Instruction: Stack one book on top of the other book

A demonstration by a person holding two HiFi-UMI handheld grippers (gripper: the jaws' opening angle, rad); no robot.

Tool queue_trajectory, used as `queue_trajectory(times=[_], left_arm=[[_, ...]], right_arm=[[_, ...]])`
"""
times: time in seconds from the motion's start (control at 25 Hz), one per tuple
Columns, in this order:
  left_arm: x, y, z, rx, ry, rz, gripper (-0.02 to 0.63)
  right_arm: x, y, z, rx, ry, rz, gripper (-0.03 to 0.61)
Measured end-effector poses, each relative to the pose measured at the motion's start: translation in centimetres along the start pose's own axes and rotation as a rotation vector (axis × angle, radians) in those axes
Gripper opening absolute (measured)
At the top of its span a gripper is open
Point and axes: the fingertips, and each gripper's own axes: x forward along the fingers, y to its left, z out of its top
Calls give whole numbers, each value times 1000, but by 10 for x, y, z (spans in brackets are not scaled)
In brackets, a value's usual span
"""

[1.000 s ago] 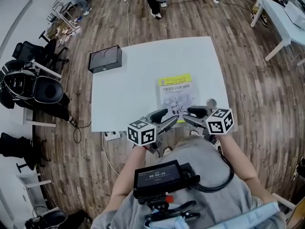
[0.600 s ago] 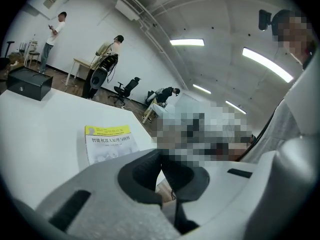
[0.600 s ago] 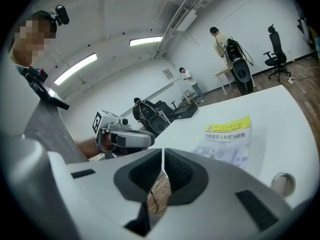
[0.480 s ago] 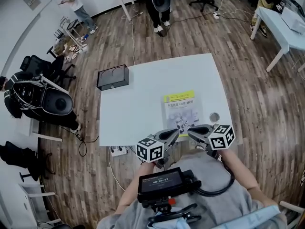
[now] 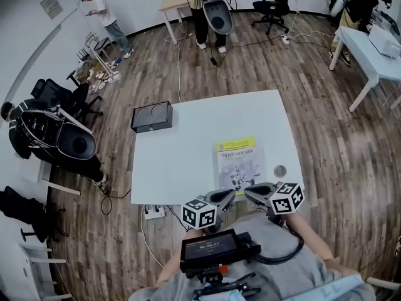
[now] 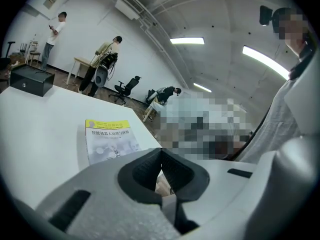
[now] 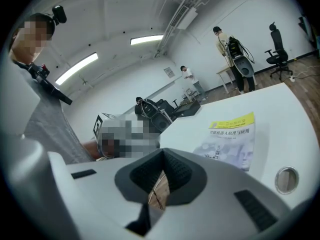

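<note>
My left gripper and right gripper are closed, empty. One yellow-topped book shows, possibly already a stack; I'd back off without nudging it.

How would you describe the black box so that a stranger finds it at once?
Start at the white table on the wooden floor. At its far left corner sits the black box, well away from the book. It is the only dark, raised thing on the tabletop.
</note>
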Motion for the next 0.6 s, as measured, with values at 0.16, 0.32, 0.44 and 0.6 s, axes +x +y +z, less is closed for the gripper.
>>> queue_trajectory(times=[0.16, 0.32, 0.44, 0.6], left_arm=[[2, -2, -2, -18, -11, -6, 17], [3, -2, -6, -34, -10, -11, 18], [3, -2, -5, -47, -19, -15, 18], [1, 1, -4, -54, -30, -13, 18]], right_arm=[[4, 1, -1, -1, 17, 9, 28], [10, 5, -5, 1, 29, 26, 28], [10, 5, -7, 14, 27, 28, 28], [9, 2, -7, 24, 23, 19, 28]])
